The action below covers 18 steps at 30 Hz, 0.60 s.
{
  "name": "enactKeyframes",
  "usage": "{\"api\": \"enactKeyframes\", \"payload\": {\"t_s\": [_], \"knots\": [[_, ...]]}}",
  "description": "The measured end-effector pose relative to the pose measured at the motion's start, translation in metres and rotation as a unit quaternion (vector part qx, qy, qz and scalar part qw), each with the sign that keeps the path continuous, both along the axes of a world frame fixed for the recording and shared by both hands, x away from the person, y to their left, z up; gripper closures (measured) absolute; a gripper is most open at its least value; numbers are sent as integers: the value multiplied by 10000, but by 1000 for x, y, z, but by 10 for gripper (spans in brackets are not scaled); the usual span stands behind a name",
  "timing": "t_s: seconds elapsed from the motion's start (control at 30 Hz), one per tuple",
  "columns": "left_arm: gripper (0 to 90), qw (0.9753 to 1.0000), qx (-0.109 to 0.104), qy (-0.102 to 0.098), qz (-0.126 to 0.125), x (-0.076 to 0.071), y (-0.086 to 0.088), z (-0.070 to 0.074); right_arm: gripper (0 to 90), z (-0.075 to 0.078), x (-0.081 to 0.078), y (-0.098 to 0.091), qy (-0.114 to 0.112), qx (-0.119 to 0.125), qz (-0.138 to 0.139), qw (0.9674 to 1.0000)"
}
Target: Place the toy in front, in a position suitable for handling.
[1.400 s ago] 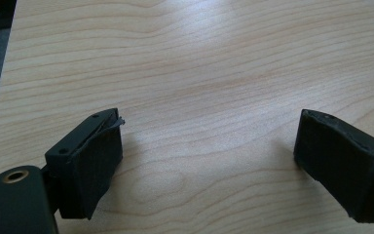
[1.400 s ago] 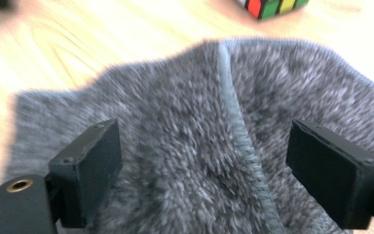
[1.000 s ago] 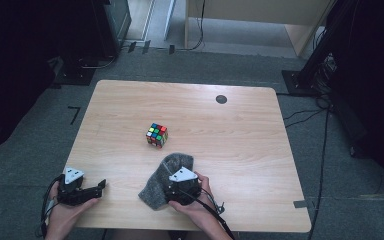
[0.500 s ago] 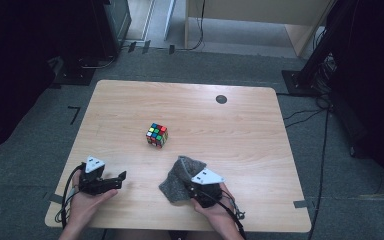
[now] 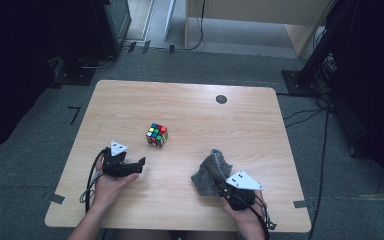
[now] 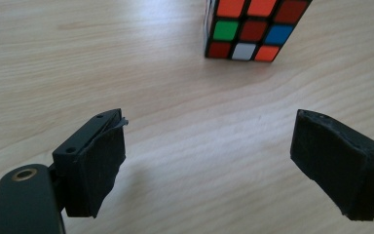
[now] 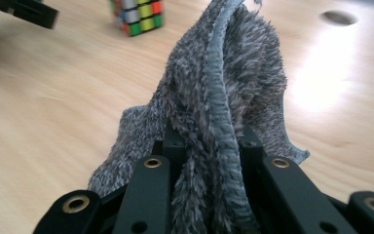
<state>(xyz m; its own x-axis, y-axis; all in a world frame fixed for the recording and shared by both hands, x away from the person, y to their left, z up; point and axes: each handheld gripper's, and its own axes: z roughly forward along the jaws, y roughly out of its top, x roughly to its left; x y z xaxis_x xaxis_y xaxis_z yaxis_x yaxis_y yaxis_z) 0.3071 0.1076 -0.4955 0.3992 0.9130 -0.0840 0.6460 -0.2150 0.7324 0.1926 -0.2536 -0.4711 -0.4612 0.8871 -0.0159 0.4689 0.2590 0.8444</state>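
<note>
Cloth [image 5: 211,171] pickup looks done: right claw [image 7: 205,146] clenches it near right on the bench [image 5: 190,105]; left claw [image 5: 141,165] gapes (nothing held) short of the cube [image 5: 157,135], apparently untouched.

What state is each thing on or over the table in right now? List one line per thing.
Cube: scrambled, resting on the table, untouched.
Cloth: bunched up, pinched at a fold, partly lifted.
Left gripper: open, nothing between its jaws, pointing at the cube.
Right gripper: shut on the cloth.
</note>
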Motion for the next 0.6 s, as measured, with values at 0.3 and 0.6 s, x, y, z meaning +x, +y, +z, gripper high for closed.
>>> {"api": "enactKeyframes", "payload": {"t_s": [0.3,0.6], "knots": [[134,10000,-53,-49,-28,13,-30,-9,734,-12,6,-30,105,738,-325,9967],[137,10000,25,7,54,40,-56,-14,719,-13,5,-33,87,755,-280,9967]]}}
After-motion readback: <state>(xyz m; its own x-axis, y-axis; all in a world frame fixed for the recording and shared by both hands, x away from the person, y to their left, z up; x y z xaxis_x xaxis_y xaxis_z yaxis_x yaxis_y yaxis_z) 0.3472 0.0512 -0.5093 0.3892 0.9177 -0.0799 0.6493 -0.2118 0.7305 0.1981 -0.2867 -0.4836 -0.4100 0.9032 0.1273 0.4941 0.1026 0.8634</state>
